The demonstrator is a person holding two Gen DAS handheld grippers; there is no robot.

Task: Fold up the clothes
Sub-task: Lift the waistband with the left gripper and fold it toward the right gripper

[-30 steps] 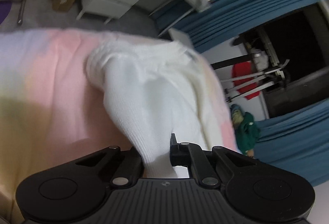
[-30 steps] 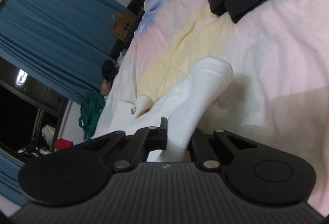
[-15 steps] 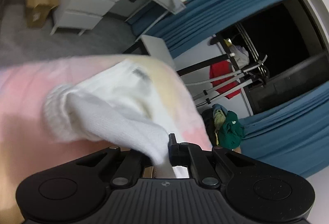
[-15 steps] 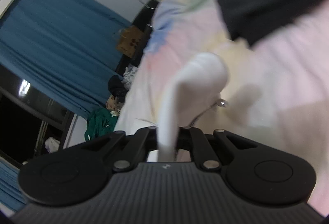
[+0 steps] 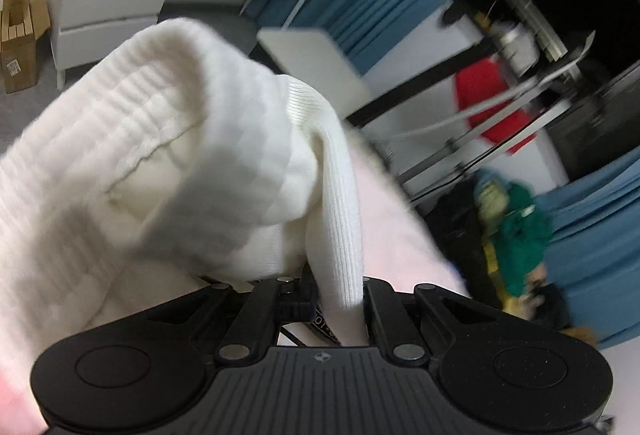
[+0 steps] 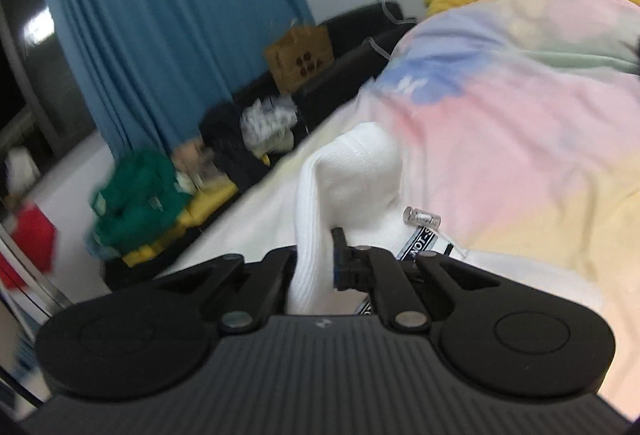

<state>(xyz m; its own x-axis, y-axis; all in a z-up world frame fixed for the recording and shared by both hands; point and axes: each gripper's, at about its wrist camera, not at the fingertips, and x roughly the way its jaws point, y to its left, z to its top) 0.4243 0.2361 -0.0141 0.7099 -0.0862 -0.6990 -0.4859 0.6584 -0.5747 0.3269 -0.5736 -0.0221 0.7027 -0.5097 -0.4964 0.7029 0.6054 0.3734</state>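
The garment (image 5: 168, 163), a white ribbed knit with a cuff or hem band, is held off the bed (image 6: 520, 123) between both tools, near the bed's edge on the curtain side. The left tool (image 5: 340, 291) is clenched on a narrow ribbed band of it; the bulk of the fabric bunches up and to the left of that tool, close to the lens. The right tool (image 6: 314, 263) is clenched on another ribbed fold, with a printed tape (image 6: 420, 247) and a clear cord tip (image 6: 422, 217) lying just beside its right finger. Judged from the two grips, the garment is lifted by two points so that it can be spread or laid flat before a fold. Its long axis cannot be told: the fabric is bunched and both views are blurred. In each view the gripped band runs away from the tool, upward in the frame. The pastel bed lies below. Blue curtains (image 6: 160, 35) hang beyond its edge.
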